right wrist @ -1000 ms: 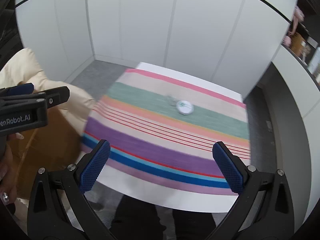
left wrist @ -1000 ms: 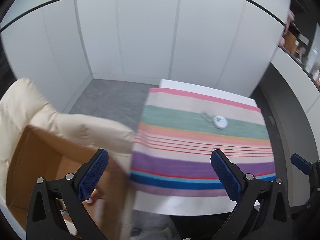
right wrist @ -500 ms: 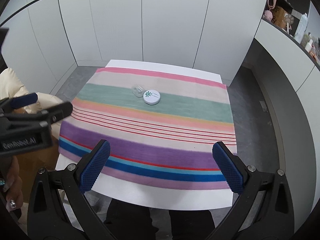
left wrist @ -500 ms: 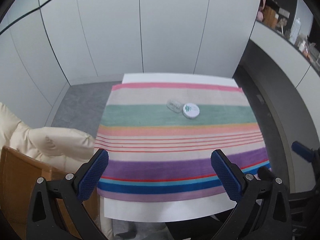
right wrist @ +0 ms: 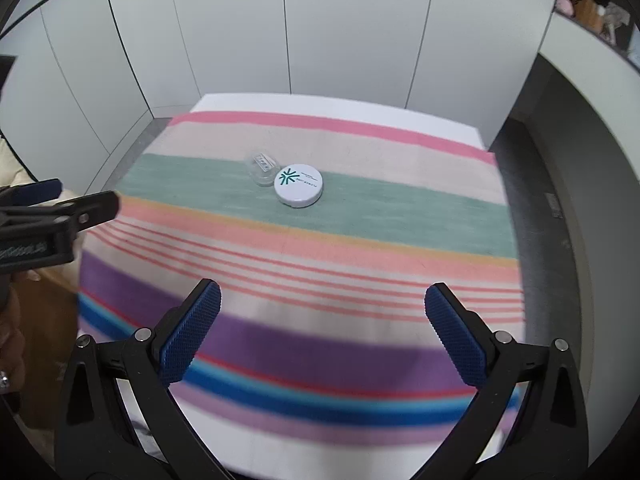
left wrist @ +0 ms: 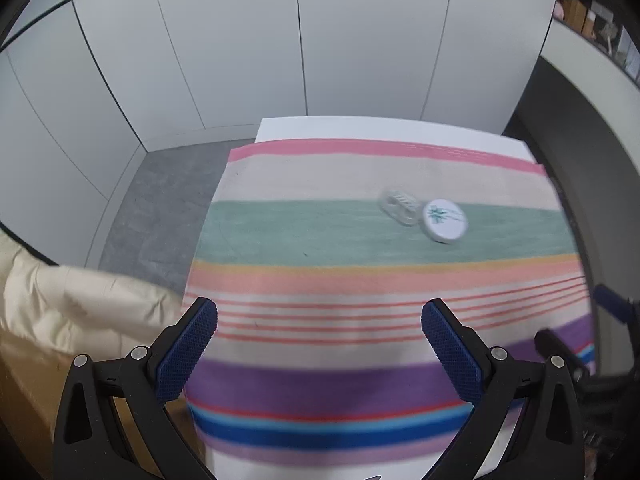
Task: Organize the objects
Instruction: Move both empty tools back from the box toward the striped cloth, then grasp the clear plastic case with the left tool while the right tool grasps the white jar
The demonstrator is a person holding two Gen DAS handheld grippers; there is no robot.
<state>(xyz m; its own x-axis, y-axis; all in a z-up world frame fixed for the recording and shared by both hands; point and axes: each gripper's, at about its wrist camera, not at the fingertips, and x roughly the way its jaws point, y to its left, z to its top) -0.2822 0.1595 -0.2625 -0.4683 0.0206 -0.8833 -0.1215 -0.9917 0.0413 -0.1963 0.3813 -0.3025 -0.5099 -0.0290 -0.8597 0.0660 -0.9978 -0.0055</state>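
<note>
A round white tin [right wrist: 299, 185] with a green logo lies on the green stripe of a striped cloth [right wrist: 304, 264] on a white table [right wrist: 328, 106]. A small clear plastic case [right wrist: 262, 169] touches its left side. Both also show in the left wrist view, the tin [left wrist: 444, 220] and the case [left wrist: 400, 205]. My left gripper [left wrist: 319, 334] is open and empty above the cloth's near left part. My right gripper [right wrist: 322, 320] is open and empty above the cloth's near edge. Both are well short of the objects.
A cream padded jacket [left wrist: 76, 304] hangs over a wooden chair [left wrist: 24, 408] left of the table. White wall panels stand behind. A grey counter [right wrist: 592, 92] runs along the right. The left gripper shows at the left edge of the right wrist view [right wrist: 52, 216].
Both grippers have swung from the chair side to face the table and moved forward over the cloth. The tin and case now look nearer. Both stay open.
</note>
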